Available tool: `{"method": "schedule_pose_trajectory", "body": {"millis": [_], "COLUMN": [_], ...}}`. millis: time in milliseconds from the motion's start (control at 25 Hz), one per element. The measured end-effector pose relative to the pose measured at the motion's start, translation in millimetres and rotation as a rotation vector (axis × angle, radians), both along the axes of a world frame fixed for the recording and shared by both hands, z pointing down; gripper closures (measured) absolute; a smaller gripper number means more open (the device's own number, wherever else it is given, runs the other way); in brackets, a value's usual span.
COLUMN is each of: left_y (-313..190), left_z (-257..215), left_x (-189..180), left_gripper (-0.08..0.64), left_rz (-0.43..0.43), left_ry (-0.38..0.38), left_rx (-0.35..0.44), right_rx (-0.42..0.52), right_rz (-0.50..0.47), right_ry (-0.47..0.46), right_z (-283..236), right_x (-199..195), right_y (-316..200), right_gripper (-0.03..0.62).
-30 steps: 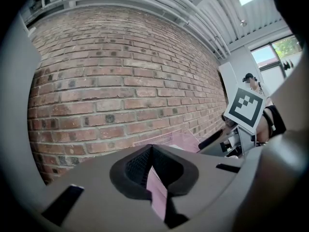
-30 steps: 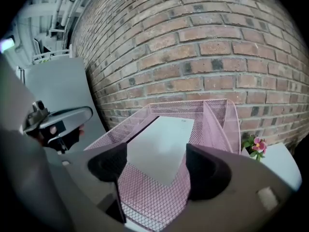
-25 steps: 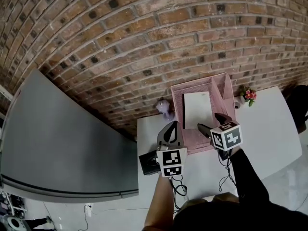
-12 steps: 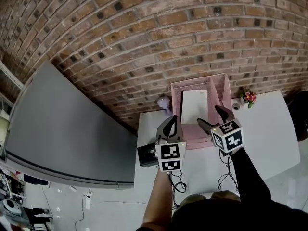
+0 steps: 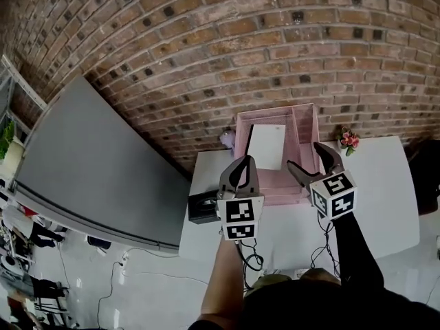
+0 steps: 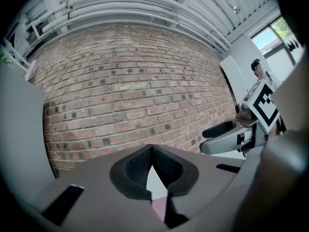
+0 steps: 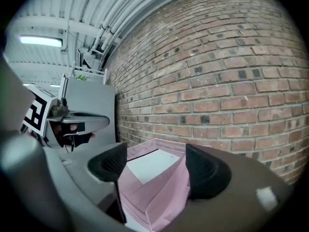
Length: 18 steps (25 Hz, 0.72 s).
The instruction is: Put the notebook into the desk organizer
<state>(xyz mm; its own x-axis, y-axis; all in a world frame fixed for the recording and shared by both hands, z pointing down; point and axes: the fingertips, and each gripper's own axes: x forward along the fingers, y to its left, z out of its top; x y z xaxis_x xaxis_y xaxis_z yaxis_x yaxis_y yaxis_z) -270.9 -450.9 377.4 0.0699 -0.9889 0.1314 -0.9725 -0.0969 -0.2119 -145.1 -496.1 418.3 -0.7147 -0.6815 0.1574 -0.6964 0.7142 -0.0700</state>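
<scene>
A white notebook (image 5: pixel 268 146) lies flat in the wide left section of the pink organizer (image 5: pixel 307 124), its dark spine edge toward the organizer's left wall. The narrower section to its right appears empty. The organizer stands at the back of a white table (image 5: pixel 375 184), against a brick wall (image 5: pixel 206 53). A small purple figure (image 5: pixel 228 139) sits just beside its left side and a sprig of flowers (image 5: pixel 348 140) beside its right. Near the organizer's front edge, the left gripper (image 6: pixel 152 151) hovers with its jaws pressed together at the tips and nothing between them. The right gripper (image 7: pixel 158 168) hangs with jaws wide apart, also empty, looking down over the notebook and the mesh walls. A black box (image 5: pixel 203 208) sits at the table's left edge, near the left gripper. With the notebook in place and neither tool touching it, the placing step looks finished. What is left is probably only to draw both grippers back toward the person, clear of the organizer's front lip, without nudging it.
</scene>
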Motion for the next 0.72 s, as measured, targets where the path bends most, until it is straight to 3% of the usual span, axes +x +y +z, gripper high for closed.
{"method": "schedule_pose_trajectory", "body": {"millis": [360, 720], "left_y": [38, 64], "left_z": [-11, -22], "left_x": [39, 46], "left_gripper": [0.554, 0.554], "left_rz": [-0.074, -0.128], "left_ry": [-0.018, 0.002], "left_rx": [0.058, 0.109], "right_rx": [0.081, 0.112], "right_rz": [-0.073, -0.126], "right_ry": [-0.107, -0.140], "right_z": [-17, -23], "right_x": [48, 54], "right_y": [21, 37], "right_gripper": [0.219, 0.219]}}
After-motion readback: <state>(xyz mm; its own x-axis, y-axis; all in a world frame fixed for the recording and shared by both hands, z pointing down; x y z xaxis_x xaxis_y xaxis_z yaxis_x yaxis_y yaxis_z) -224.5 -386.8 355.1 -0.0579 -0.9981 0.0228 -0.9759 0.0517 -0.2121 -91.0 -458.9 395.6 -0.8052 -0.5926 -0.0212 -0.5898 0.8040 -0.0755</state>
